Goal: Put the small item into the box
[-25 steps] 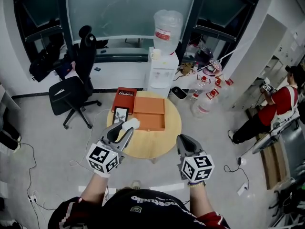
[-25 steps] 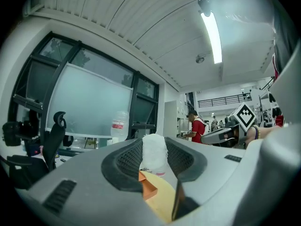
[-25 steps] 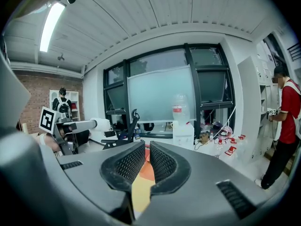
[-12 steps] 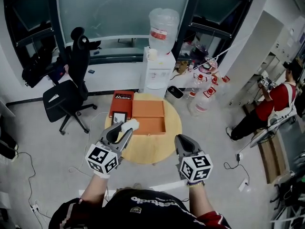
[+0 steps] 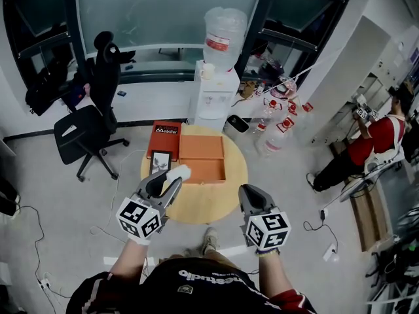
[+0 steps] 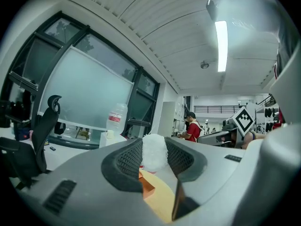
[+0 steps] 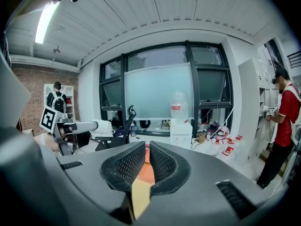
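Small white item (image 6: 154, 152): being squeezed between the jaws of the left gripper (image 5: 173, 178), hanging over the round table (image 5: 196, 203) beside the orange box (image 5: 204, 169). Reading "Mobiler" on the red package (image 5: 164, 137). Right gripper (image 5: 247, 190): jaws resting almost together, gripping nothing.

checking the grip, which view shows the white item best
The left gripper view: the white item sits pinched between the left gripper's jaws, close up, its fuzzy surface clear. The head view shows it only as a small white blob at the jaw tips. In the right gripper view it cannot be made out.
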### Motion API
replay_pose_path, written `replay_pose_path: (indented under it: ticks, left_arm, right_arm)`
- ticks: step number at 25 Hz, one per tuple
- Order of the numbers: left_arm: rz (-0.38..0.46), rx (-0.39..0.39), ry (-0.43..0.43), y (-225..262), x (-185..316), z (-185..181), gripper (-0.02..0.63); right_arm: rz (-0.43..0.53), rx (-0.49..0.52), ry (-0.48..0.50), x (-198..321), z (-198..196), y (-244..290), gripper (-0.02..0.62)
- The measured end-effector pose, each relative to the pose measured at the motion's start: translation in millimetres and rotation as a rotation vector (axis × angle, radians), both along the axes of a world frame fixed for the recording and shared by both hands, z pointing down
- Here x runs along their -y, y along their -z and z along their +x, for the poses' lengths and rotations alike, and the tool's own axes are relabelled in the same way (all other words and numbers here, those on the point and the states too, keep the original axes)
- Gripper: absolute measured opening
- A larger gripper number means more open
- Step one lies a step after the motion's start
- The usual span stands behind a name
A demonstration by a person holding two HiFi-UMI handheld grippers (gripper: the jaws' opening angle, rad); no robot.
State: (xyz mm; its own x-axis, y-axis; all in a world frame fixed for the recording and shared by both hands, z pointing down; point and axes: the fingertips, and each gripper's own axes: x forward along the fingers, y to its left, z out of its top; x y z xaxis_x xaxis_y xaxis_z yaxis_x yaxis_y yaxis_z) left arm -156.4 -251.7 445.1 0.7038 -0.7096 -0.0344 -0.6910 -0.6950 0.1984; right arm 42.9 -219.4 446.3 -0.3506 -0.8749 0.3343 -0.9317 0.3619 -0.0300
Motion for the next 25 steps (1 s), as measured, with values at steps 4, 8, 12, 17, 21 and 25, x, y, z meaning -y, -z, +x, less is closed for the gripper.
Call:
replay_pose_path:
  ticks: [4, 8, 12, 17, 21, 25]
  left_arm:
    - [0.010, 0.004, -0.002, 0.5, 3.5, 4.1, 0.155]
    - [0.010, 0.001, 0.006, 2.9, 8.8, 6.3, 0.155]
    - [0.018, 0.015, 0.012, 5.2, 16.4, 7.6, 0.155]
    - [0.027, 0.018, 0.027, 8.4, 36.6, 15.8, 0.155]
    - [0.036, 0.020, 0.025, 13.6, 53.3, 27.2, 0.156]
    - [0.036, 0.029, 0.015, 13.1, 71.3, 41.0, 0.156]
  right_arm:
    - [0.011, 0.010, 0.001, 7.2, 4.4, 0.7, 0.052]
    - [0.023, 0.022, 0.015, 18.8, 7.5, 4.8, 0.052]
    - [0.041, 0.033, 0.029, 30.5, 7.8, 10.9, 0.052]
    - [0.052, 0.037, 0.043, 52.1, 16.5, 11.9, 0.051]
    - [0.064, 0.046, 0.045, 68.7, 27.1, 16.6, 0.051]
    - [0.074, 0.043, 0.050, 84.0, 34.7, 17.2, 0.051]
